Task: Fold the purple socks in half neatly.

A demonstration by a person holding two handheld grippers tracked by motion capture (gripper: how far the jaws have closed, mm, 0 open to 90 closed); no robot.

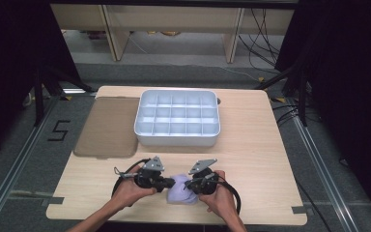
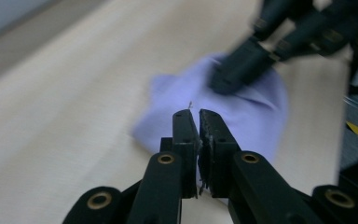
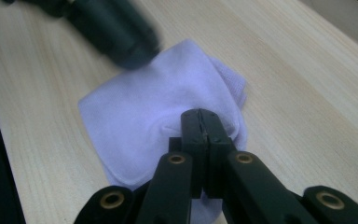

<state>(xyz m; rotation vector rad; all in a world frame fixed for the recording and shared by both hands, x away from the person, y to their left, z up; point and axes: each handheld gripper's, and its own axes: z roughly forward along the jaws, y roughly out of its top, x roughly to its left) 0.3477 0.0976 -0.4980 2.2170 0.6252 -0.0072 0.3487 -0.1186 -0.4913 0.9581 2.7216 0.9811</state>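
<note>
Lilac cloth [image 1: 182,192], folded and rumpled, near front edge of table [image 1: 261,159].
Left gripper [image 2: 195,113] and right gripper [image 3: 204,113] both clamped on it; high view adds white divided tray [image 1: 177,119] behind.

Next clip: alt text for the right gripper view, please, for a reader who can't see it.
The right gripper, black fingers shut together, presses on a small folded lilac cloth lying on a pale wooden table. The other gripper, dark and blurred, reaches the cloth's far edge from the upper left.
</note>
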